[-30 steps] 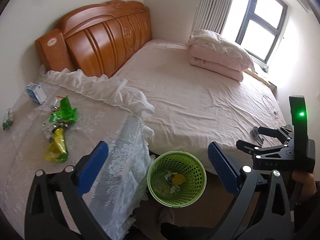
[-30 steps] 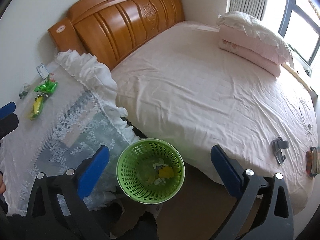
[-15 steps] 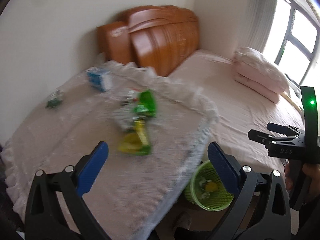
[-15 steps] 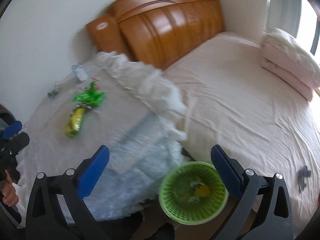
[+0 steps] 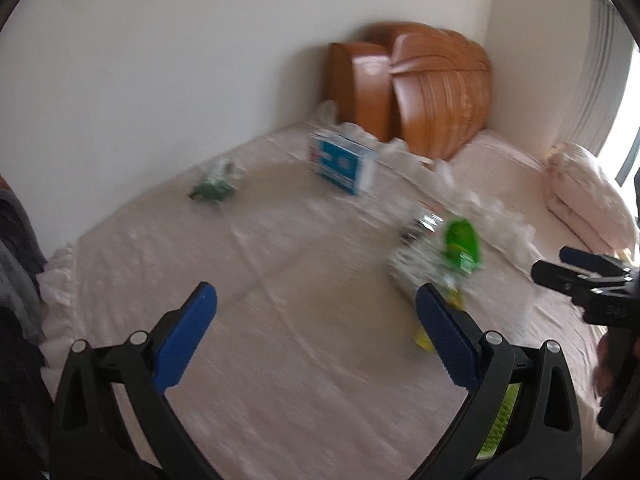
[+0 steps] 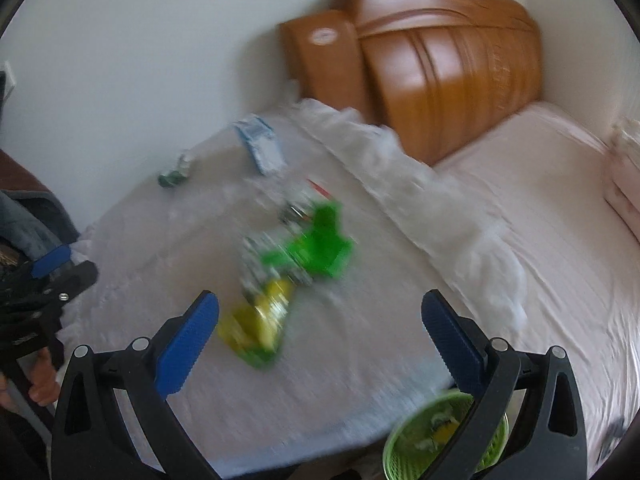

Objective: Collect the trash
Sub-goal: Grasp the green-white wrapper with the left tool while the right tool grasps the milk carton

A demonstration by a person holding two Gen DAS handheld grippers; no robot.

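Note:
A blurred heap of green and yellow wrappers [image 6: 288,268] lies on the lace-covered table [image 6: 352,364]; it also shows in the left wrist view [image 5: 444,264]. A blue-and-white box [image 5: 344,162] and a small dark green wrapper [image 5: 212,188] lie farther back. My left gripper [image 5: 316,336] is open and empty over the table, the heap by its right finger. My right gripper [image 6: 320,340] is open and empty just in front of the heap. The green bin [image 6: 444,444] stands on the floor, partly hidden by the right finger.
A wooden headboard [image 6: 440,64] and a pink bed [image 6: 552,208] lie to the right, with pillows [image 5: 580,196] by the window. A white frilled cloth edge [image 6: 420,192] runs between table and bed. A white wall is behind the table.
Both grippers have swung left from the bin and bed toward the table. The wrappers now lie close before the fingers. Both stay open and empty.

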